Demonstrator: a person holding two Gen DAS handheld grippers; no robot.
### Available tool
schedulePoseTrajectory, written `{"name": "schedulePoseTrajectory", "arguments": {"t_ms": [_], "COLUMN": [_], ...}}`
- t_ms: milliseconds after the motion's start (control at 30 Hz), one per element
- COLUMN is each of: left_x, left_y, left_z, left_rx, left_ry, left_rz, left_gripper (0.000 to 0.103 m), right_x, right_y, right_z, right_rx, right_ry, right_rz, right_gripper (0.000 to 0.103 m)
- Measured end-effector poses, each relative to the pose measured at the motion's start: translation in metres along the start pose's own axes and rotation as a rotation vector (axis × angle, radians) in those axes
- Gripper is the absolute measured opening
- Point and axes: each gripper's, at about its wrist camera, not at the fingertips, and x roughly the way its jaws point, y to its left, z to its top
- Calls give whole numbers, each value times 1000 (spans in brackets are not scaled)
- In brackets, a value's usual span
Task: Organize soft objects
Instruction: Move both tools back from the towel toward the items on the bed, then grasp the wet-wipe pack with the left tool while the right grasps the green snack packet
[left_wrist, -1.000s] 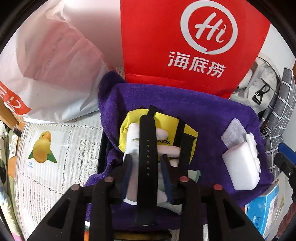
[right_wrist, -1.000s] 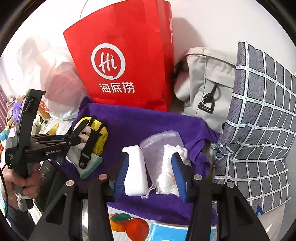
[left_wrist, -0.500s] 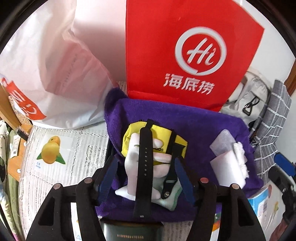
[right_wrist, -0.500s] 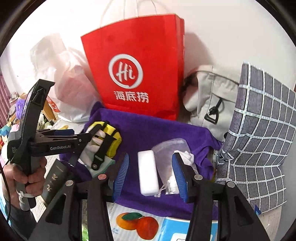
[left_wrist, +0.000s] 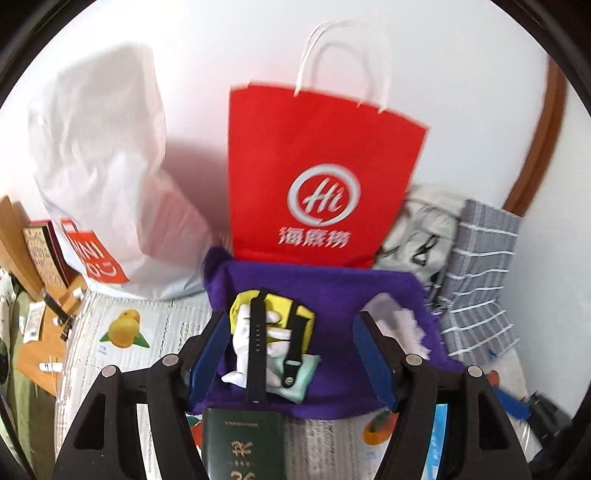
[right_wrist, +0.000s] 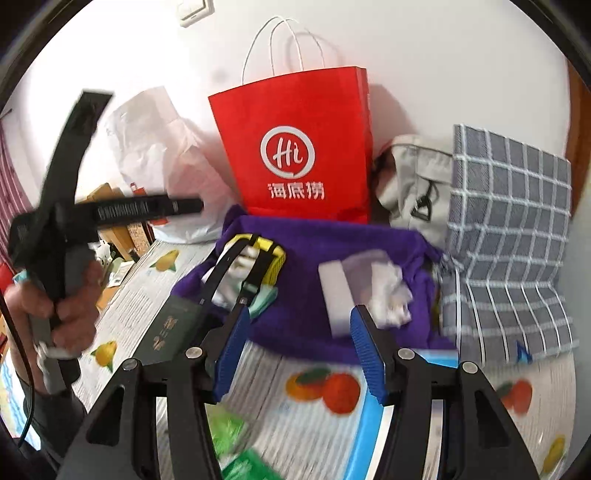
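Observation:
A purple towel (left_wrist: 332, 291) (right_wrist: 303, 251) lies spread in front of a red paper bag (left_wrist: 317, 166). On its left part sit a yellow pouch (left_wrist: 243, 302), a white cloth (left_wrist: 242, 347), a black watch strap (left_wrist: 256, 354) and a mint cloth (left_wrist: 303, 380). On its right part a white sponge block (right_wrist: 334, 291) rests beside crumpled white tissue (right_wrist: 391, 291). My left gripper (left_wrist: 291, 317) hovers above and short of the pouch pile, jaws opening, nothing between them. My right gripper (right_wrist: 299, 310) hangs short of the sponge, jaws opening, also empty.
A white plastic bag (left_wrist: 103, 166) stands left of the red bag. A grey bag (right_wrist: 417, 184) and a checked cushion (right_wrist: 506, 229) crowd the right. A dark green booklet (left_wrist: 243, 443) lies at the towel's near edge on a fruit-printed mat (right_wrist: 317, 384). A hand (right_wrist: 70, 310) holds the left gripper.
Both grippers have drawn back and up from the towel. The left pads, close around the white cloth and strap, have spread wide and cleared them. The right pads have widened away from the sponge.

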Motion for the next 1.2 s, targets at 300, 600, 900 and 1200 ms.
{"name": "schedulePoseTrajectory", "arguments": {"t_ms": [300, 600, 900, 1200], "left_x": [-51, -79, -84, -74], "left_y": [33, 70, 86, 91], "left_z": [-44, -114, -168, -201], "left_rx": [-62, -89, -115, -129], "left_ry": [-9, 32, 61, 87], "left_rz": [18, 73, 46, 38], "left_gripper": [80, 80, 80, 84], "right_x": [-28, -27, -15, 12], "right_y": [13, 26, 44, 54], "right_z": [-68, -127, -164, -183], "right_rx": [57, 108, 109, 159], "right_ry": [54, 123, 175, 238], "right_rz": [-9, -10, -18, -20], "right_gripper": [73, 73, 74, 75]}}
